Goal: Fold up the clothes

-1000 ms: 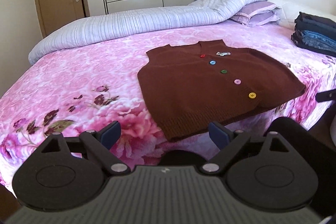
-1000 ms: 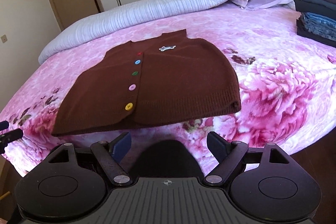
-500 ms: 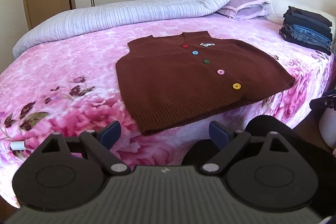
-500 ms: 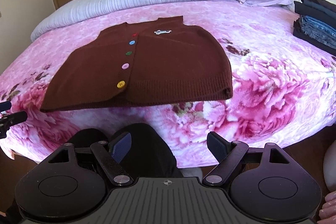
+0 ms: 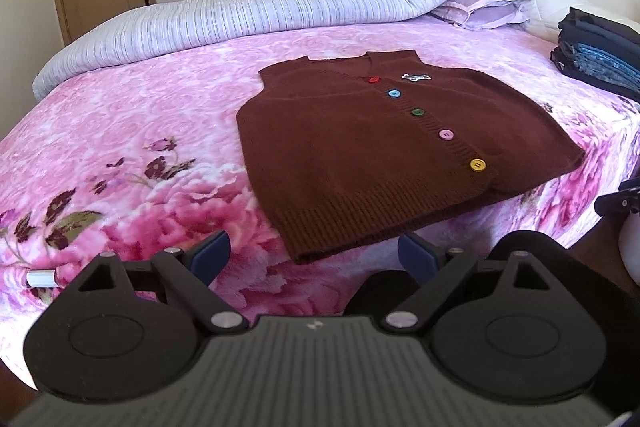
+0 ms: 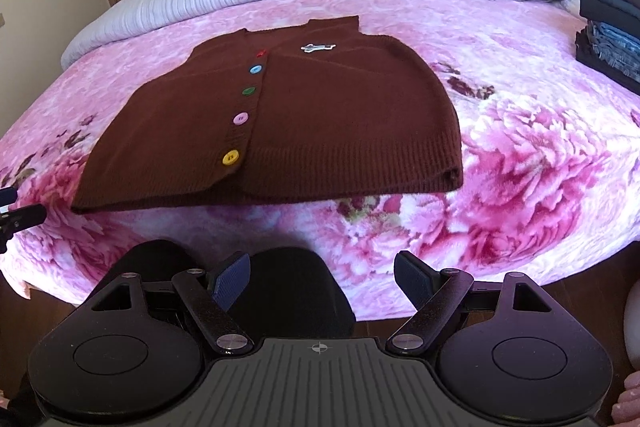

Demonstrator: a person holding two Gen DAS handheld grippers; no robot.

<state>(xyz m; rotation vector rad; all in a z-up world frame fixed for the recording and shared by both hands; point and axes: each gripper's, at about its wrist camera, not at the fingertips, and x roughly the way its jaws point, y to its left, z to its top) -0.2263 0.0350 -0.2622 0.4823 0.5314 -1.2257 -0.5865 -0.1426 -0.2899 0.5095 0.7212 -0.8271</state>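
Note:
A brown knitted vest (image 5: 360, 147) with several coloured buttons lies flat, front up, on the pink flowered bed (image 5: 120, 131), hem toward the near edge. It also shows in the right wrist view (image 6: 320, 119). My left gripper (image 5: 314, 253) is open and empty, just short of the hem's left corner. My right gripper (image 6: 322, 277) is open and empty, held off the bed's near edge, below the hem. Neither touches the vest.
A stack of folded dark clothes and jeans (image 5: 600, 63) sits at the bed's right side. A rolled striped duvet (image 5: 240, 15) and pillows (image 5: 484, 7) lie along the far side. A small white cylinder (image 5: 42, 278) lies at the left near edge. Dark trouser knees (image 6: 292, 291) show below.
Both grippers have drifted back and shifted a little; the vest has not moved. The right gripper now hangs beyond the bed's near edge. Both stay open.

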